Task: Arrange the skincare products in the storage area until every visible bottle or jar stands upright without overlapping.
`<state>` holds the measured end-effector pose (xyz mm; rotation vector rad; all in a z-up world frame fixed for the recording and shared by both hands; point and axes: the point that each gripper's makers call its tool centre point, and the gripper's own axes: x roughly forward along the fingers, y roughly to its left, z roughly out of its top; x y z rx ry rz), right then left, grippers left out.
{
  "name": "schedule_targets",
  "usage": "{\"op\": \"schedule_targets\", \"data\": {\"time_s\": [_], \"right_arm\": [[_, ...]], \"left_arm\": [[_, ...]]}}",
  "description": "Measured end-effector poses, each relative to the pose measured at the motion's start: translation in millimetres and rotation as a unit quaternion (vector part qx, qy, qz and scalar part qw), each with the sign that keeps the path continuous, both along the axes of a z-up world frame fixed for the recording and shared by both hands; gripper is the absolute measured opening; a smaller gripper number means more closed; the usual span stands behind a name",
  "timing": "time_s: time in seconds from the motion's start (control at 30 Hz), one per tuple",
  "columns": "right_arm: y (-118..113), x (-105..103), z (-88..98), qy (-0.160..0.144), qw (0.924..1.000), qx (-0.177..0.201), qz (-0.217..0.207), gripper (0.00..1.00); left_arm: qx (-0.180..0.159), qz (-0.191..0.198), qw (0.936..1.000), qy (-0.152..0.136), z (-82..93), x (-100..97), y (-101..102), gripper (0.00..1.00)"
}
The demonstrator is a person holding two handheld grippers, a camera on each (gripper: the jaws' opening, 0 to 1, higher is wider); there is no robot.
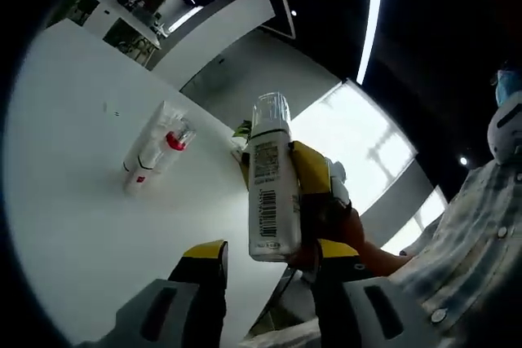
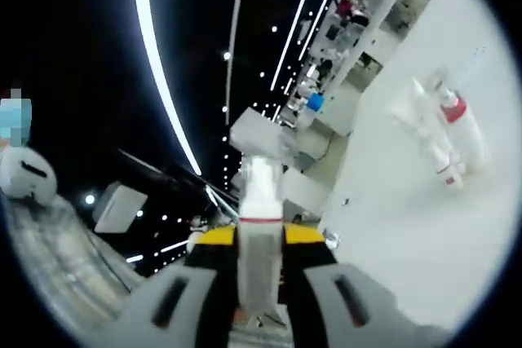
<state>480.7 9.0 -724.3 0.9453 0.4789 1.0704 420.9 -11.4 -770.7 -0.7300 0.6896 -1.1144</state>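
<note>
Holding bottle (image 1: 272, 178) aloft, right gripper (image 2: 259, 283) clamps it; left gripper (image 1: 265, 270) spread, idle. Two products (image 1: 155, 152) stand on table (image 1: 73, 201); placing remains.

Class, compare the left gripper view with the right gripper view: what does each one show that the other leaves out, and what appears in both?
Left gripper view: the barcode label and clear cap of the white bottle, held by the right gripper that comes in from the right, while the left gripper has its jaws apart with nothing between them.

Right gripper view: the ceiling light strips and the shelving behind.

Both: the white bottle, the white table, the group of products with red trim on it, and a checked shirt.
</note>
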Motion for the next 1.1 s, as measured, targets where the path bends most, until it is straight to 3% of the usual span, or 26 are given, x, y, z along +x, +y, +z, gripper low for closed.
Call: {"op": "schedule_targets", "data": {"time_s": [0.23, 0.47, 0.53, 1.1], "right_arm": [[13, -9, -3.9, 0.018, 0.9994, 0.007, 0.030, 0.18], [17, -18, -3.2, 0.020, 0.9987, 0.012, 0.046, 0.18], [16, -23, -5.1, 0.025, 0.9983, 0.015, 0.050, 0.18], [-6, -34, -5.8, 0.045, 0.9980, 0.041, 0.017, 0.19]], "left_arm": [[-0.009, -0.010, 0.9998, -0.012, 3.0, -8.0, 3, 0.26], [-0.024, -0.005, 0.9997, 0.001, 2.3, -16.0, 2, 0.25], [-0.030, -0.015, 0.9993, 0.017, 3.1, -22.0, 0, 0.24], [-0.033, -0.042, 0.9980, 0.035, 6.2, -33.5, -9, 0.22]]}}
